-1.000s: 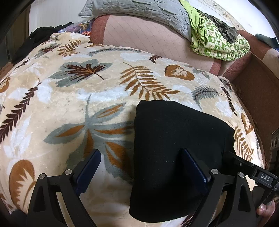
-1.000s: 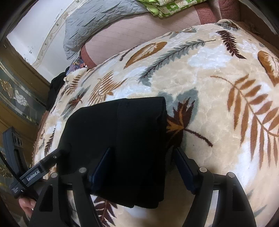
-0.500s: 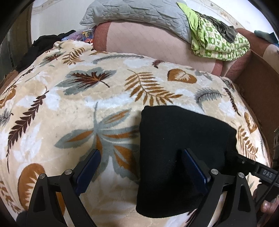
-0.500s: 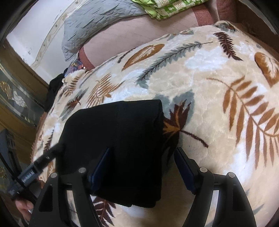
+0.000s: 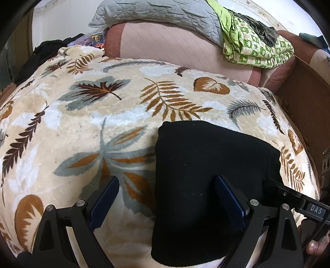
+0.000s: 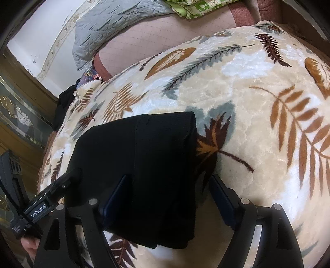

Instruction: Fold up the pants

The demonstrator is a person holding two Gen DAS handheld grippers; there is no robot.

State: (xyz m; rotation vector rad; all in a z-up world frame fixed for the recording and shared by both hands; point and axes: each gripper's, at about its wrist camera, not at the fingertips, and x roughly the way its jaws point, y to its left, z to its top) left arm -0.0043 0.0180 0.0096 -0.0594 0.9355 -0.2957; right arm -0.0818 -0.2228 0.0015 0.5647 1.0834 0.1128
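Observation:
The black pants [image 5: 202,177] lie folded into a thick rectangle on a cream blanket with a leaf print [image 5: 86,115]. In the left wrist view my left gripper [image 5: 167,193] is open and empty, its jaws wide apart over the pants' left edge. In the right wrist view the pants [image 6: 148,165] lie in front of my right gripper [image 6: 169,191], which is open and empty over their right edge. Each gripper's body shows in the other's view: the right one [image 5: 292,200] at the pants' right side, the left one [image 6: 51,195] at their left side.
A pink bolster [image 5: 175,45] lies at the blanket's far edge, with a grey quilted cover [image 5: 156,12] and a green patterned cloth [image 5: 255,45] on it. Dark clothing [image 5: 47,49] lies at the far left. A brown wooden bed frame [image 5: 305,99] runs along the right.
Both grippers have drawn back slightly from the folded pants, staying open. The pants have not moved.

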